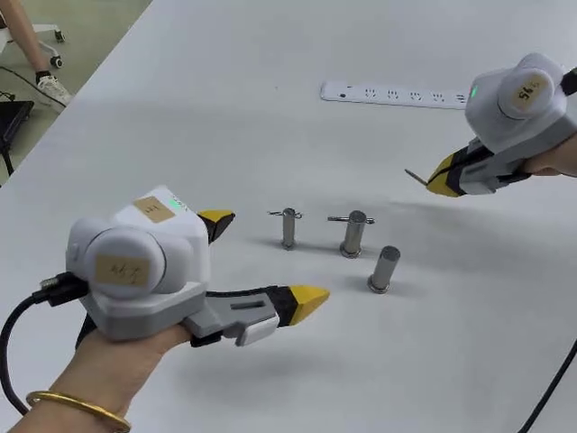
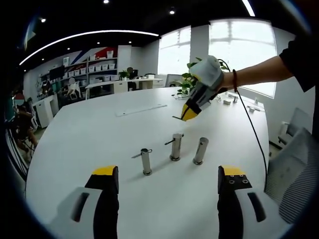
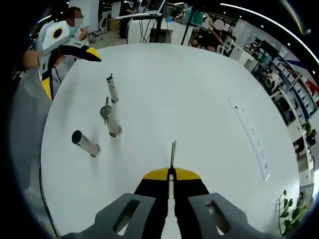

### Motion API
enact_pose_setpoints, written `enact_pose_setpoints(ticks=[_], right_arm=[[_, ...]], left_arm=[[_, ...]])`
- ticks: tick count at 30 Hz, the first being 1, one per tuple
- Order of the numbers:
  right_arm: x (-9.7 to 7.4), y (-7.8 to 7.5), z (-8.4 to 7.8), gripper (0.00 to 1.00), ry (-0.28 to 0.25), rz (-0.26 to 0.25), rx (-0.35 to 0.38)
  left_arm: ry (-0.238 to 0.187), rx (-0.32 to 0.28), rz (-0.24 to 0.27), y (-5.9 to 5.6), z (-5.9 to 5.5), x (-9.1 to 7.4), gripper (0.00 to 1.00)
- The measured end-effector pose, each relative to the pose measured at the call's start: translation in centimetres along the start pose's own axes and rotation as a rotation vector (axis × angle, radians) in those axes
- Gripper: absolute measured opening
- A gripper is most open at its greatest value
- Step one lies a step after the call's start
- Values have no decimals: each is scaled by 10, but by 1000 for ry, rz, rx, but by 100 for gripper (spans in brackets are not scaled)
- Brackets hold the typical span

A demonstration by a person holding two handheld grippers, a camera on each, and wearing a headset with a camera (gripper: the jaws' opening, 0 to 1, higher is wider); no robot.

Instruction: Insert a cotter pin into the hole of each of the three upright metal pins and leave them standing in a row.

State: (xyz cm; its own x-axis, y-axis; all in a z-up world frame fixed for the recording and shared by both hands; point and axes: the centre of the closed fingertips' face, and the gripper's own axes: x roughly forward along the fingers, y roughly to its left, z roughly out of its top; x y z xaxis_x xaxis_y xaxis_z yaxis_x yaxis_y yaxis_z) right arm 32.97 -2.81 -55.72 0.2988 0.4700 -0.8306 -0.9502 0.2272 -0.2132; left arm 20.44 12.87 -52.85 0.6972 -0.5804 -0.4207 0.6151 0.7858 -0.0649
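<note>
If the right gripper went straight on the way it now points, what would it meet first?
Probably bare table. The cotter pin shut in the right gripper leads; the three metal pins stand left of that line, the power strip right of it. Depth is unclear.

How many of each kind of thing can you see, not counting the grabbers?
metal pins: 3
cotter pins: 3, two through pins, one in the right gripper
power strip: 1
Total: 7
</note>
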Motion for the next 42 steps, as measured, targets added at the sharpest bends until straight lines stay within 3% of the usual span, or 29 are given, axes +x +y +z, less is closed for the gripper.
enact_pose_setpoints(ticks=[7,12,20,27,42], right_arm=[[-15,29,25,0,-83,12,-36],[-25,47,40,0,-117,5,-114],[-30,69,52,0,-155,17,-183],[-30,76,59,0,-186,10,-266],[-38,97,75,0,-237,19,-346]], left_arm=[[-4,1,-26,-4,6,-1,72],[1,3,-58,-8,14,3,63],[-13,-50,-104,-19,29,13,52],[-26,-100,-143,-25,42,23,42],[-12,-247,-222,-38,52,36,20]])
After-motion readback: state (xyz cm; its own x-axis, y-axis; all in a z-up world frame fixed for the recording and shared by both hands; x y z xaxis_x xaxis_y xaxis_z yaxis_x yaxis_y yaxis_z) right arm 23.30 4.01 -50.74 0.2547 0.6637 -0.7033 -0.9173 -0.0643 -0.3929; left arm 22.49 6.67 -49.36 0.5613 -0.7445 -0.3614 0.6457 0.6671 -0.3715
